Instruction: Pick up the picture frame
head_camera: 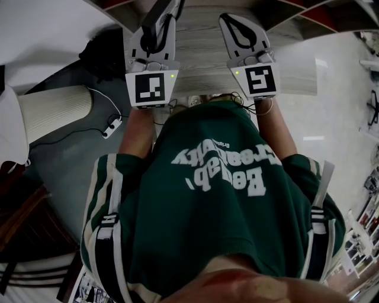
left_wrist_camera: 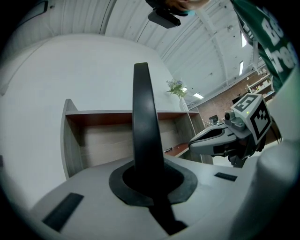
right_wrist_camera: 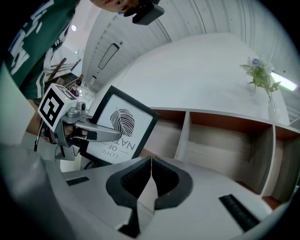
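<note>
The picture frame (right_wrist_camera: 123, 126) is black with a white print of a leaf and some lettering. My left gripper (right_wrist_camera: 89, 133) is shut on it and holds it up in front of the shelf. In the left gripper view the frame (left_wrist_camera: 143, 131) stands edge-on between the jaws of the left gripper (left_wrist_camera: 147, 173). The head view shows the left gripper (head_camera: 161, 23) with the dark frame (head_camera: 167, 9) at its tip. My right gripper (head_camera: 232, 26) is beside it, a little to the right. The right gripper (right_wrist_camera: 151, 161) has its pads together with nothing between them.
A wooden shelf unit (right_wrist_camera: 225, 140) with open compartments stands straight ahead against a white wall. A small vase of flowers (right_wrist_camera: 257, 70) sits on its top. At floor level on the left are a ribbed beige cylinder (head_camera: 53, 112), a white cable switch (head_camera: 111, 125) and a dark chair (head_camera: 23, 225).
</note>
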Available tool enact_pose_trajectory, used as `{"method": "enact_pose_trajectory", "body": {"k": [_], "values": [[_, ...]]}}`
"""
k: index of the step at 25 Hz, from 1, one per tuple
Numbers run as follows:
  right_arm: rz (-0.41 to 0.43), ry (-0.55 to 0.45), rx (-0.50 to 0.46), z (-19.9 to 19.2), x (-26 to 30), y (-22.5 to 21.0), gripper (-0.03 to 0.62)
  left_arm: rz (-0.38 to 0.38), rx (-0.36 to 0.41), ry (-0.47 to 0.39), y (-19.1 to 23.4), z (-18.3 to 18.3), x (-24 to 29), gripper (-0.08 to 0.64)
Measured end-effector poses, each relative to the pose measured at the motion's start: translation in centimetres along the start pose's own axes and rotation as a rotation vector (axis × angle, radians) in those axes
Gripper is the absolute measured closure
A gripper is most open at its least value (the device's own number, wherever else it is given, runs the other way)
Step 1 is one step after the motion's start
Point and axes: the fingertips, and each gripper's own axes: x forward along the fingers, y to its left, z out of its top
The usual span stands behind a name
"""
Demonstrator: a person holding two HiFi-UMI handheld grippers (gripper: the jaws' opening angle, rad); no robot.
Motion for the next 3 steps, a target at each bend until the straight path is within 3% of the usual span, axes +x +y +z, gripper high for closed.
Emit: {"method": "enact_pose_trajectory", "body": {"k": [3], "values": [[-0.001,-0.003,0.002,-0.06,-0.05,-0.11,0.557,-0.002,0.005,-0.005,-0.08,-0.12,-0.02,0.528]]}}
